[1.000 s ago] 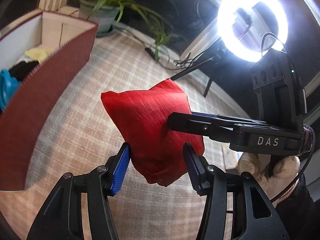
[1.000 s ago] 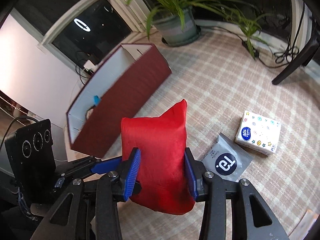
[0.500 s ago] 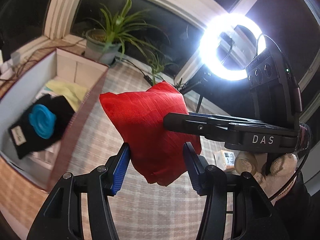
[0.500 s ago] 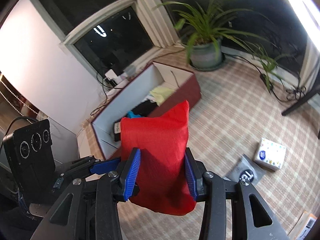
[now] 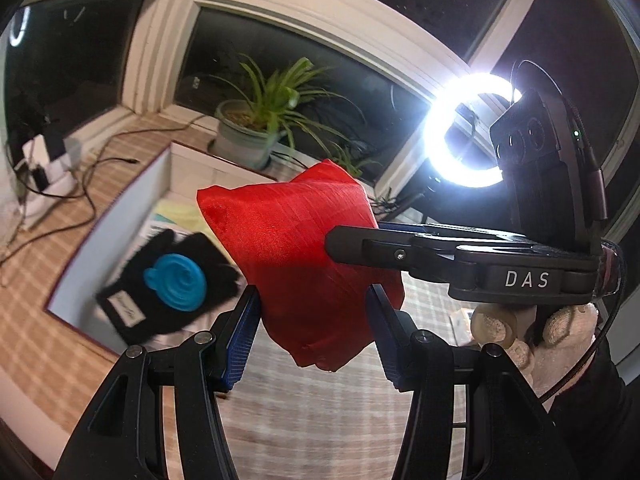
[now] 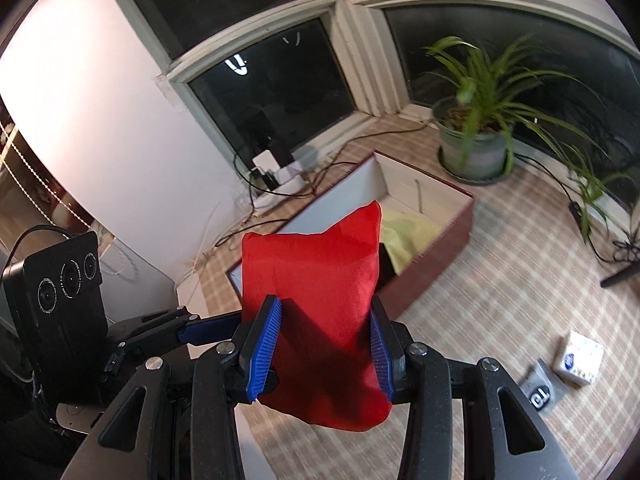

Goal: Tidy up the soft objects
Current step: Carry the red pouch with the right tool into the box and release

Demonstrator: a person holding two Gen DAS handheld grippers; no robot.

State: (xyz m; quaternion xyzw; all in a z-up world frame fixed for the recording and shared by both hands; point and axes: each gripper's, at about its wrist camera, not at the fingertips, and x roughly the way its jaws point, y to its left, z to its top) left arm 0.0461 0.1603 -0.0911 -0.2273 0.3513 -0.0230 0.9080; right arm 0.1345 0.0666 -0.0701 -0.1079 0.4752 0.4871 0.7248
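**Red pouch being carried above the open storage box**

The red fabric pouch (image 6: 320, 308) is being held aloft by both tools at once. The right hand-held gripper (image 6: 324, 348) is clamped on its lower half, blue ribbed pads (image 6: 262, 346) pressed into either flank, so the pouch is standing upright with its long axis running up to a pointed top corner. In the left wrist view, the left hand-held gripper (image 5: 310, 340) is being closed around the pouch's (image 5: 296, 256) lower end too, its pads touching the cloth; how hard it is being squeezed cannot be told.

The maroon-walled box (image 6: 436, 252) is lying ahead of and below the pouch, its long axis running away toward the potted plant (image 6: 480, 136). A yellow cloth (image 6: 408, 236) is lying at the far end; a black fuzzy item (image 5: 160, 292) with a blue spiral disc (image 5: 176, 282) is filling the near end. The drop, it is being judged, is turning on the free space between them.

The pouch is looking woven, slightly shiny, softly stuffed and likely to sag on release. A tissue pack (image 6: 578, 356) and a grey sachet (image 6: 544, 390) are waiting on the checked mat (image 6: 500, 320).
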